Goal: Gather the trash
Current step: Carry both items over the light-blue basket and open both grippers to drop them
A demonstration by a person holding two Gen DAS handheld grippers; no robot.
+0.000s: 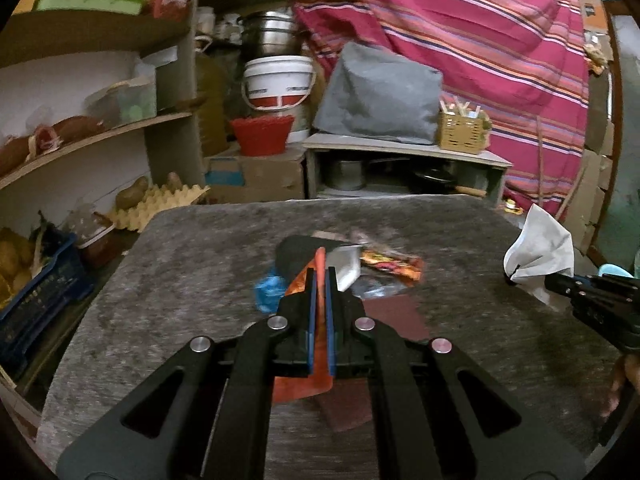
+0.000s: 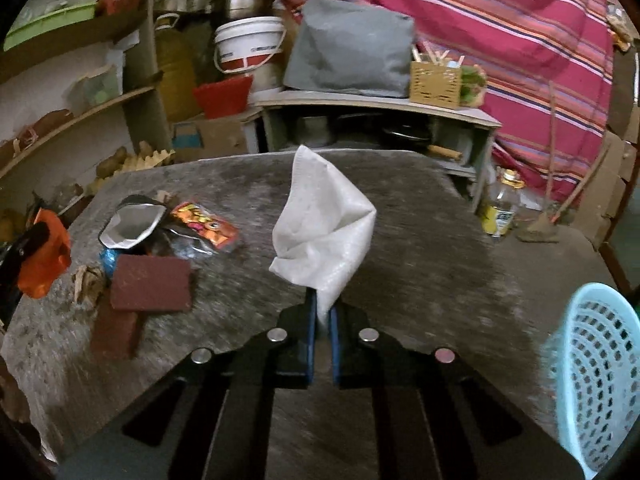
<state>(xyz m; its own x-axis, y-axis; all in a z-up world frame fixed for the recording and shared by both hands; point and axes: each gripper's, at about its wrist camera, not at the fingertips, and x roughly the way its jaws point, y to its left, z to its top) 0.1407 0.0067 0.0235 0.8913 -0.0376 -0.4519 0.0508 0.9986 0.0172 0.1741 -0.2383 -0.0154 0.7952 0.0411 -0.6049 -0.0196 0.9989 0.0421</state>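
Note:
My left gripper (image 1: 320, 276) is shut on an orange plastic wrapper (image 1: 306, 380), held above the grey table (image 1: 180, 264); the wrapper also shows at the left in the right wrist view (image 2: 44, 256). My right gripper (image 2: 322, 300) is shut on a white tissue (image 2: 324, 224), raised over the table; it also shows at the right in the left wrist view (image 1: 538, 252). On the table lie a silver-lined dark packet (image 2: 132, 226), an orange snack wrapper (image 2: 204, 224), a blue wrapper (image 1: 268, 292) and dry brown scraps (image 2: 86, 282).
Two maroon blocks (image 2: 152, 284) lie on the table beside the trash. A light blue perforated basket (image 2: 596, 376) stands at the lower right. Shelves (image 1: 92, 140), a white bucket (image 1: 278, 80), a low cabinet (image 1: 404, 164) and a striped cloth (image 1: 480, 28) stand behind.

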